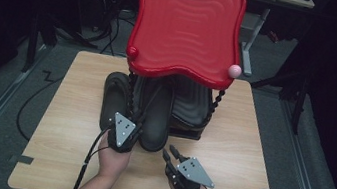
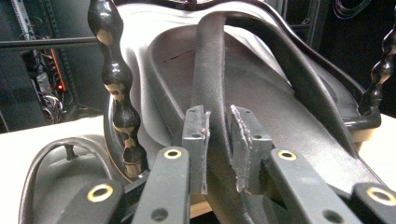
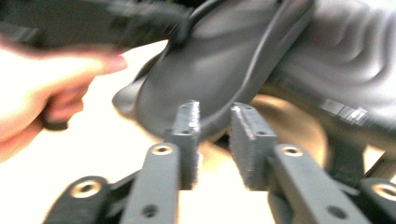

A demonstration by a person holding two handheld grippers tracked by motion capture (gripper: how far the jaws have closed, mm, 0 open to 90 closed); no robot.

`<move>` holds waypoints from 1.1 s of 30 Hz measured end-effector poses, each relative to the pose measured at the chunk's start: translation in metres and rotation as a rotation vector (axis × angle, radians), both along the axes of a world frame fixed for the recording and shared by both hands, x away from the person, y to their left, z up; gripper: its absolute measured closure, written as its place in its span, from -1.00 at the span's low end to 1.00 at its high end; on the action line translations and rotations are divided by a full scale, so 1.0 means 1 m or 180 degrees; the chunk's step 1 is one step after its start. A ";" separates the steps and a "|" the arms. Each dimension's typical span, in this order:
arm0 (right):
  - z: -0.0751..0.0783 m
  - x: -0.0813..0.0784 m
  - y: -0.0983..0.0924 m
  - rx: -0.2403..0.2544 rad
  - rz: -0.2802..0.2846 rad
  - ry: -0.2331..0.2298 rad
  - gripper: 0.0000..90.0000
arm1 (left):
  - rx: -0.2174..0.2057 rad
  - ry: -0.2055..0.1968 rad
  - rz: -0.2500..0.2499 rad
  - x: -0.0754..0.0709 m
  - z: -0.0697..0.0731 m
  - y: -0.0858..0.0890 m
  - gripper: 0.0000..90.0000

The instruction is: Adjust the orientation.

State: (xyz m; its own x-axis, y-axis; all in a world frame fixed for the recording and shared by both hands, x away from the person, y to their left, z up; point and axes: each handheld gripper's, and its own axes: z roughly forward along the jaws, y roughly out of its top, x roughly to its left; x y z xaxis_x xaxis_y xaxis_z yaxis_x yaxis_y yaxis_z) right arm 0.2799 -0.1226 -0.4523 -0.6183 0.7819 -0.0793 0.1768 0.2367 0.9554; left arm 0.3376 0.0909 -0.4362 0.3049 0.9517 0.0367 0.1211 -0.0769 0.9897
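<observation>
A black sandal (image 1: 156, 123) leans with its toe on the rack's lower black shelf (image 1: 190, 103) and its heel on the table. My left gripper (image 1: 138, 123) is shut on that sandal's strap (image 2: 210, 70), which runs between the jaws of the left gripper (image 2: 218, 135). A second black sandal (image 1: 114, 99) lies flat on the table to the left, also seen as the sandal (image 2: 60, 168) at the lower left. My right gripper (image 1: 170, 153) hovers just in front of the leaning sandal's heel (image 3: 205, 84). The right gripper (image 3: 212, 126) is slightly open with bare table between its pads.
A red wavy tray (image 1: 186, 26) forms the rack's top tier, with a pink ball (image 1: 233, 70) and a red ball (image 1: 132, 52) at its front corners. Black beaded posts (image 2: 119, 93) carry it. The wooden table (image 1: 71, 125) has free room left and right. Dark floor and cables surround it.
</observation>
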 end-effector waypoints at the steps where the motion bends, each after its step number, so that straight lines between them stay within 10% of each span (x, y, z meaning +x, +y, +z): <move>1: -0.005 -0.003 0.002 -0.0006 0.0035 0.0043 0.81 | -0.0005 0.0002 0.0004 0.000 0.000 0.000 0.70; 9: -0.027 -0.005 0.027 -0.0265 0.0223 0.0079 0.88 | 0.0004 0.0006 0.0016 0.000 0.001 -0.001 0.70; 33: -0.012 0.041 0.029 -0.0163 -0.0099 0.0066 0.89 | -0.0060 0.0067 -0.0291 -0.013 -0.016 -0.007 0.41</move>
State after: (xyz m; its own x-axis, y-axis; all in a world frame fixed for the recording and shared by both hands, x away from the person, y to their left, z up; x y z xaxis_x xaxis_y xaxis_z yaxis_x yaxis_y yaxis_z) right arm 0.3206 -0.0938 -0.4647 -0.5958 0.7960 -0.1070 0.2045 0.2792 0.9382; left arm 0.3249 0.0836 -0.4519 0.3911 0.9203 0.0118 0.1350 -0.0701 0.9884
